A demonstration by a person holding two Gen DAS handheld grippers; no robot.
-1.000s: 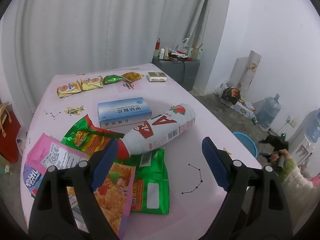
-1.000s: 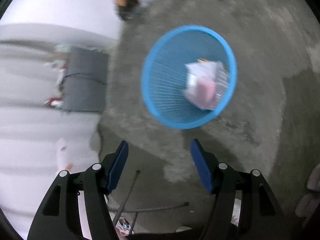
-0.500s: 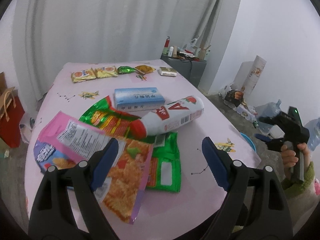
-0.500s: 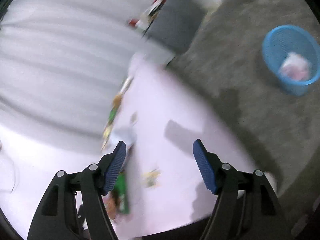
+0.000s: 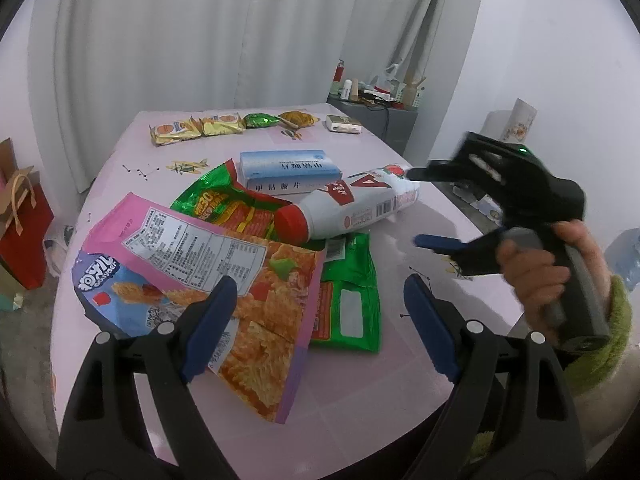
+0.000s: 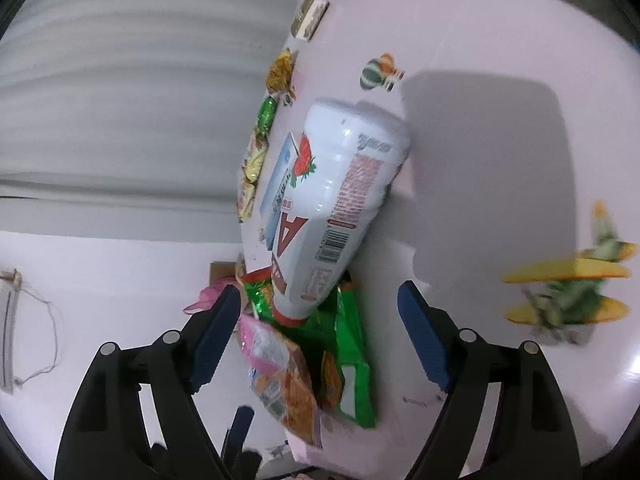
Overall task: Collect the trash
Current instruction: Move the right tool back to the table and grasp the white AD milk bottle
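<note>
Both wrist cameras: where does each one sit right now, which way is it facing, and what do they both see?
Left wrist: on the left gripper, jaws open, looking down across the pink table at the wrappers; the right gripper and its hand show at the right.
Right wrist: on the right gripper, open and empty, rolled sideways, facing the white bottle.
Shared: the white bottle, pink snack bag, green wrapper.

We take this for a lived-in spare room at home. Pale curtains (image 5: 200,40) hang behind the pink surface (image 5: 360,392); right of the surface stands a grey cabinet (image 5: 372,116) cluttered with bottles, on a bare concrete floor (image 5: 24,344). Left of the surface sits a red gift bag (image 5: 22,220); walls are plain white.
</note>
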